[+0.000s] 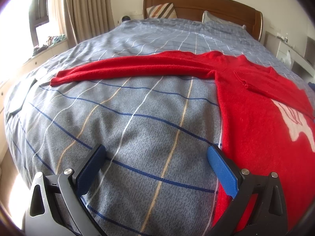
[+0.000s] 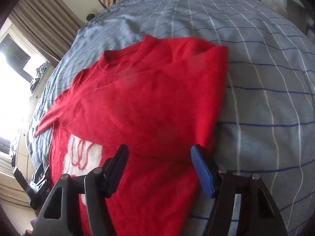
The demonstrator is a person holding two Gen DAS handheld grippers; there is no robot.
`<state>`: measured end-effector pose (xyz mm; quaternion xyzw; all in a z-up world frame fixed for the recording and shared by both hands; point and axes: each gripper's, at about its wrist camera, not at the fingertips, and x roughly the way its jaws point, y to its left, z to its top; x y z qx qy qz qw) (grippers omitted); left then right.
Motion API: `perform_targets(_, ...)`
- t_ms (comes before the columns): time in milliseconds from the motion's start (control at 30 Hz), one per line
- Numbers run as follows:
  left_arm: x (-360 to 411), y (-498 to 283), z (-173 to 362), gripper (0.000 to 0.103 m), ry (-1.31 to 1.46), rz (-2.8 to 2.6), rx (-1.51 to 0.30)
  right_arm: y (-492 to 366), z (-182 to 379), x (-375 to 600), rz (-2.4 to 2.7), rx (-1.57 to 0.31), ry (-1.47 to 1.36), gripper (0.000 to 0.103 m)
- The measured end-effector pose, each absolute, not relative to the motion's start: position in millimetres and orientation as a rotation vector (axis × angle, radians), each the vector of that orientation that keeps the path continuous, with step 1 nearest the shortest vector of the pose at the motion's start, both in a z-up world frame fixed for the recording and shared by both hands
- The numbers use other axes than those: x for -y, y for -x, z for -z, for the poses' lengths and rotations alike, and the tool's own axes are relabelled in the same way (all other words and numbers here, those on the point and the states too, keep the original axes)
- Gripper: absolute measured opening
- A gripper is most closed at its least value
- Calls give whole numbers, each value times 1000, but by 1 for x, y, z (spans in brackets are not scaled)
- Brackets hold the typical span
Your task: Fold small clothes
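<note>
A red knitted sweater (image 1: pixel 261 122) with a white motif (image 1: pixel 295 122) lies flat on the checked grey-blue bedspread (image 1: pixel 128 127). Its one sleeve (image 1: pixel 128 69) stretches out to the left across the bed. My left gripper (image 1: pixel 156 151) hovers open over bare bedspread, its right finger (image 1: pixel 222 169) at the sweater's side edge, nothing between the pads. In the right wrist view the sweater (image 2: pixel 153 98) has its other sleeve folded over the chest, partly covering the white motif (image 2: pixel 82 155). My right gripper (image 2: pixel 159 149) stands open just above the sweater's body, holding nothing.
A wooden headboard (image 1: pixel 202 4) with a striped pillow (image 1: pixel 163 9) and a blue pillow (image 1: pixel 218 20) closes the far end. A bright window (image 1: pixel 17 25), beige curtains (image 1: pixel 86 9) and a cluttered sill (image 1: pixel 49 43) run along the left. A white shelf (image 1: pixel 289 49) stands to the right.
</note>
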<state>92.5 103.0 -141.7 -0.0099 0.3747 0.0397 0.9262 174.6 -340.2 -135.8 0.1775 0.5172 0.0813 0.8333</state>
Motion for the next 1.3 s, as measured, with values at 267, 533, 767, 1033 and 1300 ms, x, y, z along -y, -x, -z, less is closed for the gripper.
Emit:
perform_targets(267, -103, -93, 142, 103, 21, -82, -768, -86, 101, 307, -153, -985, -90, 59)
perform_targets(533, -103, -93, 142, 103, -6, -82, -769, -28, 121, 269, -65, -858, -59, 63)
perform_targets(767, -103, -93, 143, 103, -18, -77, -783, -2, 150, 262, 3, -803, -71, 69)
perform_targets(1033, -124, -99, 118, 103, 27, 12, -848, 2, 149, 267, 1, -782, -96, 71)
perform_targets(1300, -243, -187, 82, 103, 223, -50, -927, 5, 146, 262, -6, -757, -66, 71)
